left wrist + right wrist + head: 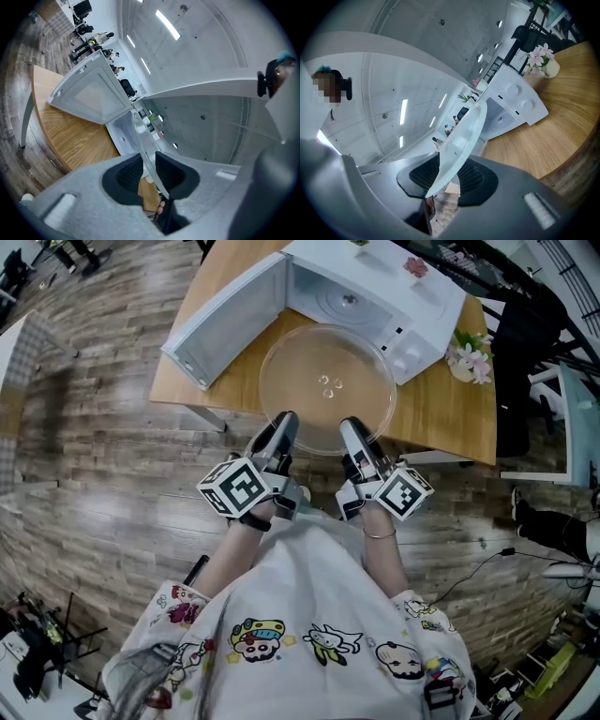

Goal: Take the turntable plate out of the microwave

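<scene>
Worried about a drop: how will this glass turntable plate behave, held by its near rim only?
The turntable plate looks like stiff, clear glass, so probably rigid but breakable. Its smooth rim may slip in the left gripper and right gripper. Held at one edge, it likely tips downward.

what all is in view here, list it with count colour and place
round clear glass turntable plate: one, transparent, held out in front of the microwave
white microwave oven: one, white, on the table, door open
light wooden table: one, tan, under the microwave
small vase of pink flowers: one, white and pink, on the table beside the microwave
left claw: one, grey, shut on the plate's near rim
right claw: one, grey, shut on the near rim too
</scene>
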Demonstrator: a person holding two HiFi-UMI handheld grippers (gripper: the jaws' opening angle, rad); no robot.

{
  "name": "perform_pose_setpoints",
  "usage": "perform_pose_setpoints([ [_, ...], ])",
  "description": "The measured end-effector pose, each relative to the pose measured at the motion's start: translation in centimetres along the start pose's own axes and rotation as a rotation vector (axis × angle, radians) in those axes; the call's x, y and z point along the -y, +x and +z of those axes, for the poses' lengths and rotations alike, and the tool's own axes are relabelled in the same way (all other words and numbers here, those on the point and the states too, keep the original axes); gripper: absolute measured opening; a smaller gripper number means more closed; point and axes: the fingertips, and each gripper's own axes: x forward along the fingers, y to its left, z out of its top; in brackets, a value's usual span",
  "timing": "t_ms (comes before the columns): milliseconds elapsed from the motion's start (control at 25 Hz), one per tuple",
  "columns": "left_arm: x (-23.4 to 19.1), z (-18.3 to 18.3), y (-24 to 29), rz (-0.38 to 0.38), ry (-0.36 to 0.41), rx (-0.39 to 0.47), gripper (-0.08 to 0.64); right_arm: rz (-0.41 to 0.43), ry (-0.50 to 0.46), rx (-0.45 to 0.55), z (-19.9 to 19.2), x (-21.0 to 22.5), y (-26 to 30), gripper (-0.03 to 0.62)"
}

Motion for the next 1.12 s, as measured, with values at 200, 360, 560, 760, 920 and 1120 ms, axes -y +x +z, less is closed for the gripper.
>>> perform_pose_setpoints([
  [200, -0.1, 0.2, 0.3, 0.003, -0.004, 0.005, 0.078, -0.003, -0.009, -0.008, 0.1, 0.2, 0.3, 0.126],
  [360, -0.3, 0.1, 0.4, 0.005, -0.008, 0.001, 0.078, -0.003, 0.002, -0.009, -0.1, 0.4, 0.4, 0.126],
  [560, -0.4, 0.3, 0.7, -0.001, -0.008, 0.000, 0.078, -0.003, -0.009, -0.013, 0.1, 0.5, 0.7, 0.126],
  [760, -0.7, 0.5, 0.9, 0.000, -0.009, -0.005, 0.078, -0.006, -0.005, -0.016, 0.1, 0.6, 1.0, 0.126],
  [920, -1.0, 0.7, 1.0, 0.000, -0.012, -0.011, 0.078, -0.009, -0.002, -0.016, 0.1, 0.7, 1.3, 0.126],
  [1120, -1.5, 0.9, 1.3, 0.006, -0.017, -0.019, 0.078, -0.018, 0.005, -0.019, -0.1, 1.0, 1.7, 0.126],
])
